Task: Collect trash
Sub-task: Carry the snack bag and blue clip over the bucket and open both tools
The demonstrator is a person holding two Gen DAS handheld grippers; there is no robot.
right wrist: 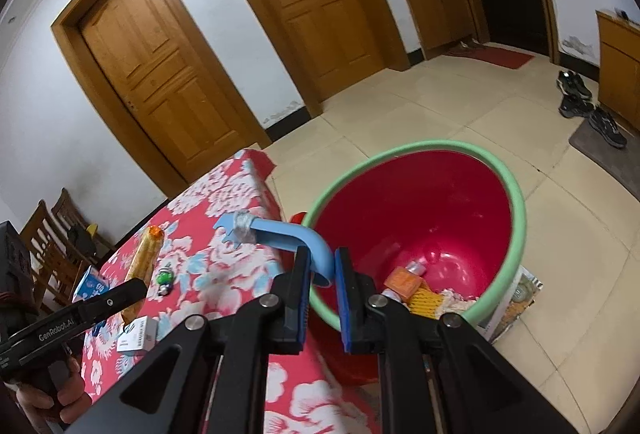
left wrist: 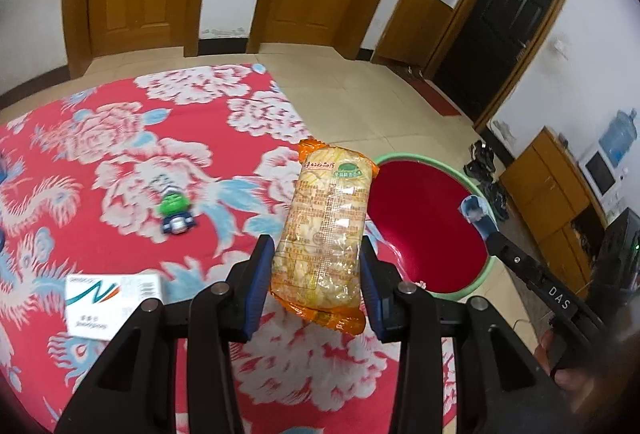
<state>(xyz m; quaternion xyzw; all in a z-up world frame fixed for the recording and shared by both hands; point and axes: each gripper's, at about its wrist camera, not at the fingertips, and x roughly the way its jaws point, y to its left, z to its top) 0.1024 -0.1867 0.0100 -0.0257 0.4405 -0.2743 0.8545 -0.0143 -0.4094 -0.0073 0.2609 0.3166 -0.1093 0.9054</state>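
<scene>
My left gripper is shut on an orange snack packet and holds it upright above the red floral table, near its right edge. The packet also shows in the right wrist view. My right gripper is shut on a bent light-blue plastic piece with grey tape at its forked end, held over the table edge beside the red basin with a green rim. The basin stands on the floor and holds several bits of trash.
On the table lie a green-and-blue toy figure, a white card box and a blue carton. Wooden doors, a dark doorway, shoes, a mat and cabinets surround the tiled floor. Wooden chairs stand behind the table.
</scene>
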